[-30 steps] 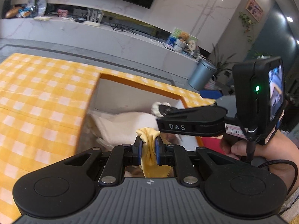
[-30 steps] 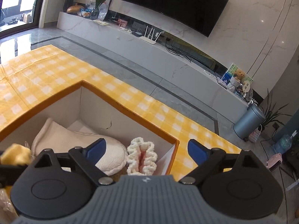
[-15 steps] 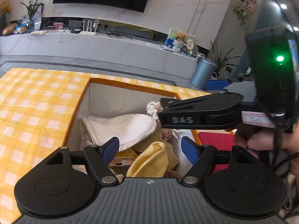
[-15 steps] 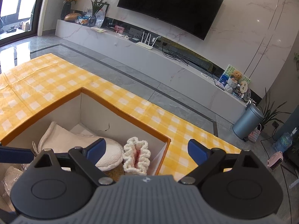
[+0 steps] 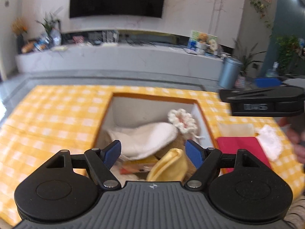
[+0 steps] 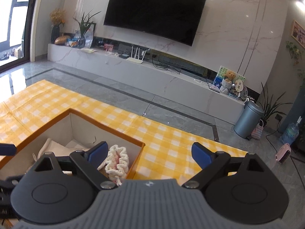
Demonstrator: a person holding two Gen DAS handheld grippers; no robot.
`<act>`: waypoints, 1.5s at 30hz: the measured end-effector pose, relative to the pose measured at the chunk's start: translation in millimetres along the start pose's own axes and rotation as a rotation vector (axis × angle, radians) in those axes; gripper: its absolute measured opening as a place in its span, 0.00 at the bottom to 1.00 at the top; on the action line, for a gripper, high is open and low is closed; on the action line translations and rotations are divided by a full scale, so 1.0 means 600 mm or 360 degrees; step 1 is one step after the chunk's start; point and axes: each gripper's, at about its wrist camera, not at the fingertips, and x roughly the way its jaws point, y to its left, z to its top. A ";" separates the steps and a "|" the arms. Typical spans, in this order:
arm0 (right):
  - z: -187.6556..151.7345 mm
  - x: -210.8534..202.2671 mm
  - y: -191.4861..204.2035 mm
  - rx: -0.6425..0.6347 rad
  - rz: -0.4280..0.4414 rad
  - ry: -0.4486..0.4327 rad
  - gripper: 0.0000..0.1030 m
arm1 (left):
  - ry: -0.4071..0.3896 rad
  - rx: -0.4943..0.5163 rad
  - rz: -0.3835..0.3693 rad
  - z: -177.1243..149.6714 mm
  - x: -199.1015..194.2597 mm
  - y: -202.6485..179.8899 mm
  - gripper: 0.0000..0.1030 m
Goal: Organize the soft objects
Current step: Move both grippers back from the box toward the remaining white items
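My left claw [image 5: 153, 153] hangs released above the orange-rimmed box [image 5: 154, 97] sunk in the checked tabletop [image 5: 57, 118]. A yellow cloth [image 5: 171, 165] lies loose inside, beside a white towel [image 5: 146, 139]. My right claw [image 6: 150, 153] is released too, gripping nothing.

Bright; left view blurred, fisheye

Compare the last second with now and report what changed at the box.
The left gripper let go of the soft yellow cloth, which now lies in the orange-rimmed box, and drew back, jaws wide. The white towel, crocheted white-and-pink piece and open right gripper are unchanged.
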 end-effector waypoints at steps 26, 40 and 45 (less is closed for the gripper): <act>-0.122 -0.112 -0.234 0.0485 -0.0163 -0.0118 0.93 | -0.0153 0.0212 -0.0150 0.026 -0.051 -0.126 0.91; -0.167 -0.115 -0.309 0.0451 -0.0127 -0.0085 0.97 | -0.0207 0.0531 -0.0457 0.069 -0.040 -0.279 0.92; -0.199 -0.089 -0.368 0.0580 -0.0214 0.0038 0.97 | -0.0109 0.0865 -0.0715 0.070 0.022 -0.367 0.92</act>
